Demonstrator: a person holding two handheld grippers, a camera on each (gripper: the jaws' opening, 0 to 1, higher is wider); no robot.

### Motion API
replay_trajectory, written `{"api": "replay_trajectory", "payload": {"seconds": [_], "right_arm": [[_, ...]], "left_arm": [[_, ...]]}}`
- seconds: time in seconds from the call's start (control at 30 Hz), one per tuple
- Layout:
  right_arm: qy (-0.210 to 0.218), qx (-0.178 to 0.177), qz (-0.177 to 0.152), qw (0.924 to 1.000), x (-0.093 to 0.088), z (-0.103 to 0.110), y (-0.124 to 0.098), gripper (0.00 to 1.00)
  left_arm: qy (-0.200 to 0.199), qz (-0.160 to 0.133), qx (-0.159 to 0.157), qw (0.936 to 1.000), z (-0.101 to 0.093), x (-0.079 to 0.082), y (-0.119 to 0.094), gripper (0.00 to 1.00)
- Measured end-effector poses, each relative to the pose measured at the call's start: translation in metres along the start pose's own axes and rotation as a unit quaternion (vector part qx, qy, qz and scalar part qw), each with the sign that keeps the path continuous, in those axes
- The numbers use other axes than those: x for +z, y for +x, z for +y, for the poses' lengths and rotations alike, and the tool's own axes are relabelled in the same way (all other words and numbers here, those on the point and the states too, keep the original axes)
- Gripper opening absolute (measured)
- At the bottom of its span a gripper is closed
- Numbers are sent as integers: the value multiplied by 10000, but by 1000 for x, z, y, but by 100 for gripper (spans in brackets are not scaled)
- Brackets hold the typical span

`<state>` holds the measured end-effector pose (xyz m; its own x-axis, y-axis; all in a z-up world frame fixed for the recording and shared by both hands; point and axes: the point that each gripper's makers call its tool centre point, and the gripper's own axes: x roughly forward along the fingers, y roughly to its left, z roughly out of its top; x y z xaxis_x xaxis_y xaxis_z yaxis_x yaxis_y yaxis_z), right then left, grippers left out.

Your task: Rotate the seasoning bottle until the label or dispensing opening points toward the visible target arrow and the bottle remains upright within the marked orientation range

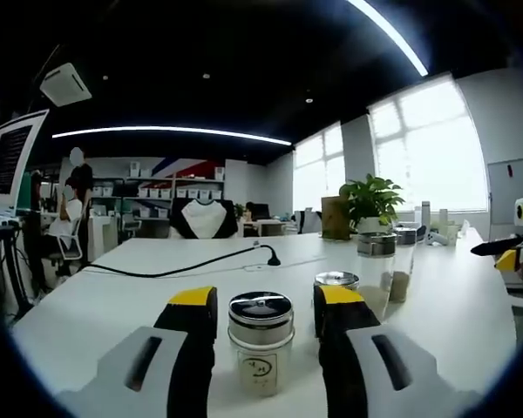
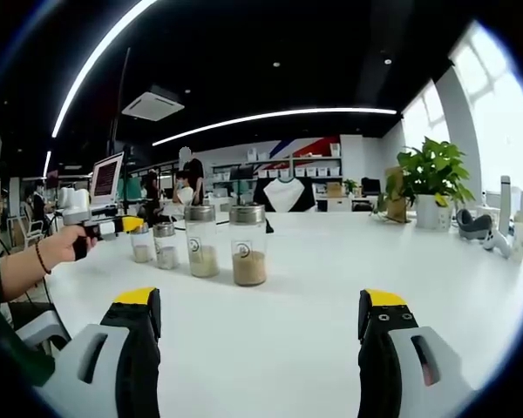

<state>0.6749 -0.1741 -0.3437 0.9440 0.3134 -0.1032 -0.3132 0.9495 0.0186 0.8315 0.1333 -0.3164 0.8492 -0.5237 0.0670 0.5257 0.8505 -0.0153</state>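
In the left gripper view, the left gripper (image 1: 263, 320) is standing with its jaws wide around a short bottle (image 1: 261, 341) at six o'clock, gaps showing on both sides, so nothing is clamped. Its label is facing the camera. More bottles (image 1: 376, 270) are waiting at two o'clock on the table (image 1: 113, 296).

In the right gripper view, the right gripper (image 2: 260, 324) is hanging wide open over bare table, while a hand (image 2: 68, 246) at nine o'clock is bringing the left gripper to the bottle row (image 2: 200, 244).

No arrow is visible to me. Closing off-centre or twisting fast could be tipping the bottle or knocking its neighbours.
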Motion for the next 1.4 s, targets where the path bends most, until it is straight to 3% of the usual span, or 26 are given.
{"api": "replay_trajectory", "payload": {"seconds": [0.13,0.27,0.53,0.73,0.97,1.03,1.4], "right_arm": [[-3,-16,-10,10000,1,0,-1,96],[-25,27,-5,10000,1,3,0,96],[-46,50,17,10000,1,6,0,96],[-43,64,34,10000,0,7,1,96],[-48,66,8,10000,2,7,0,96],[-55,59,6,10000,3,6,-1,96],[-29,55,-2,10000,3,6,-1,96]], "left_arm": [[3,126,-139,9998,2,1,1,47],[-168,-51,-709,9973,-9,12,3,49],[-44,-38,-1223,9925,-7,17,0,51],[154,153,-1844,9826,-10,10,1,49],[44,276,-2156,9761,-8,5,1,49],[261,345,-2311,9720,-12,2,-1,51],[70,684,-2531,9650,-8,-7,6,52]]}}
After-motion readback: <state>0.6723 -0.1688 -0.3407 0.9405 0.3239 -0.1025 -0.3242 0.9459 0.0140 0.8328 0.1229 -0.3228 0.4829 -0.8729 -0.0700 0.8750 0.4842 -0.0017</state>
